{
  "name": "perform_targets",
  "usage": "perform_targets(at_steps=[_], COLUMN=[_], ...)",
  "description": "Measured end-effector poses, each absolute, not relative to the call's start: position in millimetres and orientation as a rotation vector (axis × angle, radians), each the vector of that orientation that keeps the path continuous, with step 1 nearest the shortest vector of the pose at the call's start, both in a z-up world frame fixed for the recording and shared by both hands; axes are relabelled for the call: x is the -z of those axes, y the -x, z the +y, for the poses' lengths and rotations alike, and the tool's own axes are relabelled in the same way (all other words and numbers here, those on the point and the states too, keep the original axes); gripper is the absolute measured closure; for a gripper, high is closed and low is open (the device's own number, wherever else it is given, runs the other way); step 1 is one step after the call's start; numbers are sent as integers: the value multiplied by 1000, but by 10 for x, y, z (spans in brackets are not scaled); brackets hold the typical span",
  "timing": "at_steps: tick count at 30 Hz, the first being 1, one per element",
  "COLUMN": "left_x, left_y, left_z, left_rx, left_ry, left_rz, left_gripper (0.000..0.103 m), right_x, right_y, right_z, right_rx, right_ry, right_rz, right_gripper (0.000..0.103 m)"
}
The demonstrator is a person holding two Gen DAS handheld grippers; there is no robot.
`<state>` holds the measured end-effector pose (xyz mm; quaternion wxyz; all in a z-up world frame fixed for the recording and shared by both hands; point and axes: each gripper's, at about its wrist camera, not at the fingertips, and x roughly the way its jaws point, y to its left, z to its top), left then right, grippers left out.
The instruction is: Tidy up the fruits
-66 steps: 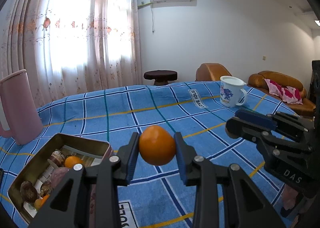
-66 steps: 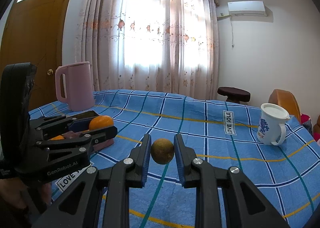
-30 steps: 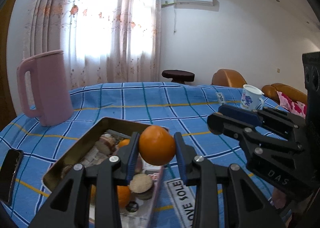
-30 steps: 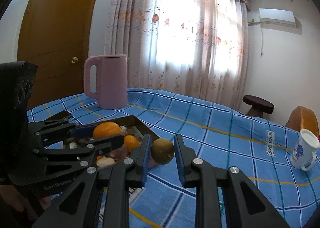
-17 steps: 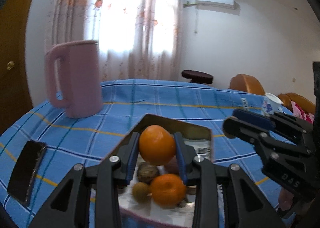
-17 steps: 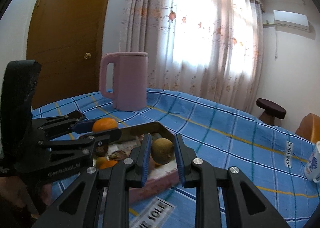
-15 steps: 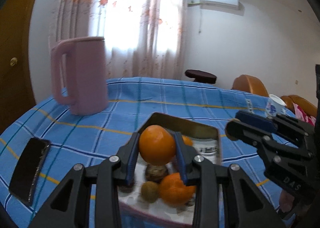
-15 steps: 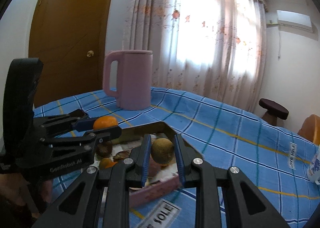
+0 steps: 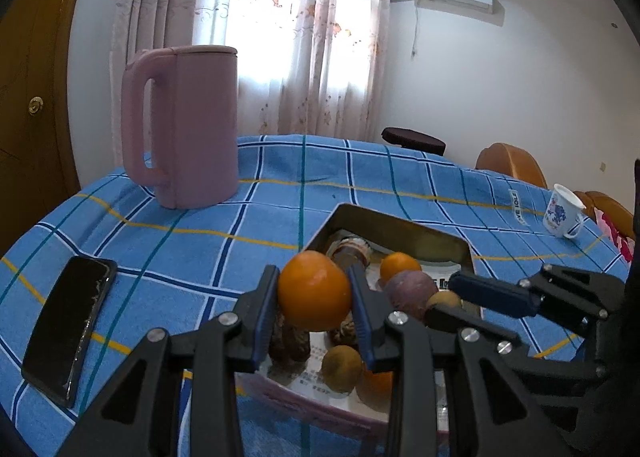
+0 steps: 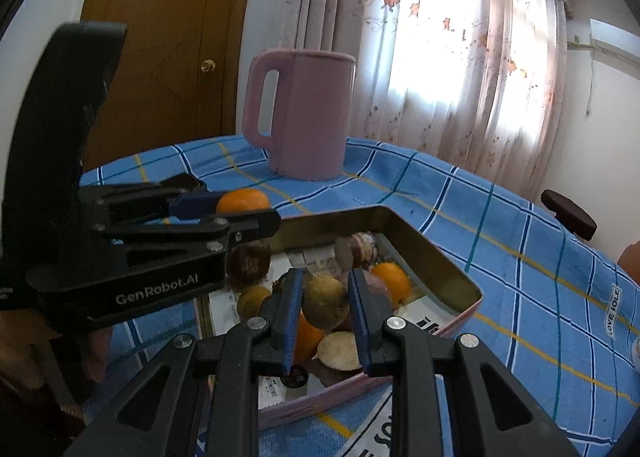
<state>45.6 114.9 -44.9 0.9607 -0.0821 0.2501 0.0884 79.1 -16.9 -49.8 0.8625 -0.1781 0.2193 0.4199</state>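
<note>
My left gripper is shut on an orange and holds it over the near-left end of a metal tin. My right gripper is shut on a brown-green round fruit and holds it above the tin. The tin holds several fruits: oranges, a purple fruit, brown fruits. The right gripper shows in the left wrist view, and the left gripper with the orange shows in the right wrist view.
A pink kettle stands behind the tin on the blue checked cloth. A black phone lies at the left. A white mug stands far right. A dark stool and sofa are beyond the table.
Both grippers have carried their fruits leftward from the open cloth to above the tin. The tin and kettle now sit closer and more central in both views.
</note>
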Motion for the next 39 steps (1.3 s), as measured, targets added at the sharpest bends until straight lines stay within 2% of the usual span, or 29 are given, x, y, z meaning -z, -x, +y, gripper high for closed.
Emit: perform_targets(at_steps=[11,13,14,15,17,22,24,27,31,34,36,39], left_x=[449,446,443,434,414,382,369,343,291,243,212,173], left_y=[-475,-468,-460,-447,-414,-373,-355,-327,-281,-219,-174,-136], left_z=[1129,1121,1119,1119,1117,1129,1138,1145,1148,1130,1100,1050], left_rx=[-171,-172,-175,-179,-189,-199,-204,-212,-208,-208,-212,-201], left_ry=[161,160,159,161,159,159,164,164,171,173,170,164], left_rz=[518,516,513,507,493,480,473,464,451,433,414,402], left_gripper=[66,62,55,48,40,34,28,24,24,16,8,8], right_x=[523,518,515,510,510,509,504,498,474,416,380,322], right_y=[-867,-878,-873,-865,-858,-855,-844,-836,-827,-820,-822,-804], right_z=[-174,-182,-192,-202,-214,-224,-229,-235,-289,-421,-511,-670], right_rx=[-885,-890,-896,-897,-893,-882,-877,-865,-850,-819,-797,-744], right_ry=[355,343,336,332,329,324,324,329,321,291,270,253], right_rz=[501,505,503,499,498,499,494,490,487,483,481,462], right_gripper=[77,58,46,43,43,43,43,43,43,42,40,35])
